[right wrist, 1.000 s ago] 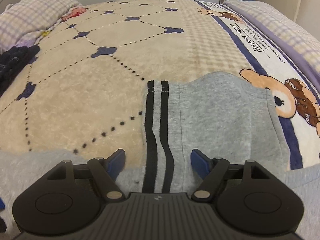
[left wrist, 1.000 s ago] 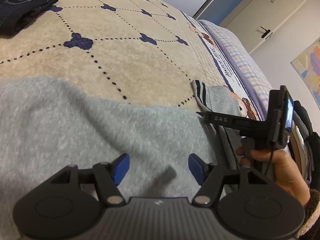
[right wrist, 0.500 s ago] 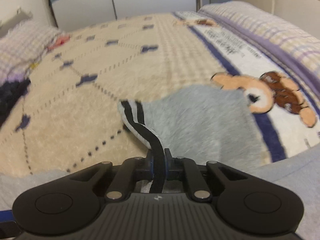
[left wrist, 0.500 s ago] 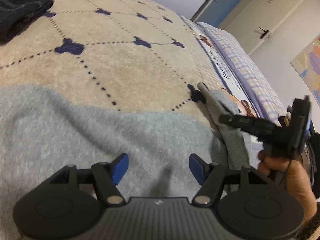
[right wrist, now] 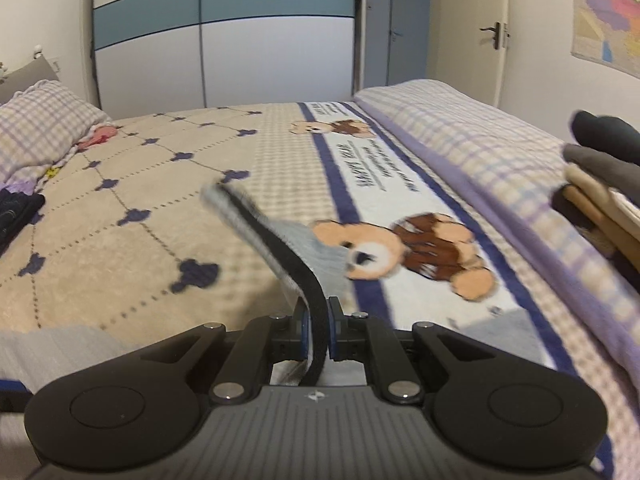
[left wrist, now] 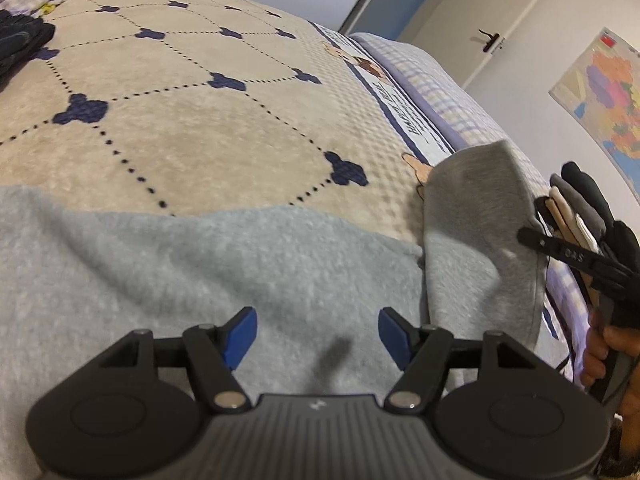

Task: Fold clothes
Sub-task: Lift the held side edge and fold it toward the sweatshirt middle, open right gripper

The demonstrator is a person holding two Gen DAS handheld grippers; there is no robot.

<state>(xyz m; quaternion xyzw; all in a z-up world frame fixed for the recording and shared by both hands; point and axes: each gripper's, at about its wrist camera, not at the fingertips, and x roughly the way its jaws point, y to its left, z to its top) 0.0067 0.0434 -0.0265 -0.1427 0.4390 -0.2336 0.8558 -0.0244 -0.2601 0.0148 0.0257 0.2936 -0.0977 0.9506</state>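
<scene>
A grey fleece garment (left wrist: 180, 280) lies spread on the bed. Its sleeve (left wrist: 480, 216), with a black-striped cuff (right wrist: 260, 232), is lifted off the blanket. My right gripper (right wrist: 318, 336) is shut on that cuff, and the sleeve rises from between its pads. In the left wrist view the right gripper (left wrist: 528, 236) shows at the right edge, held by a hand (left wrist: 612, 344), with the sleeve draped from it. My left gripper (left wrist: 316, 332) hovers open over the garment's body, nothing between its blue pads (left wrist: 240, 332).
The beige patterned blanket (left wrist: 200, 112) covers the bed, with a bear print (right wrist: 400, 248) along its right side. A stack of folded clothes (right wrist: 600, 184) sits at the right edge. Dark clothing (left wrist: 20, 44) lies far left by a checked pillow (right wrist: 40, 128). Wardrobe and doors stand behind.
The right gripper shut on the striped cuff and lifted the sleeve up off the blanket, swinging it right. The left gripper drifted a little over the garment, still open.
</scene>
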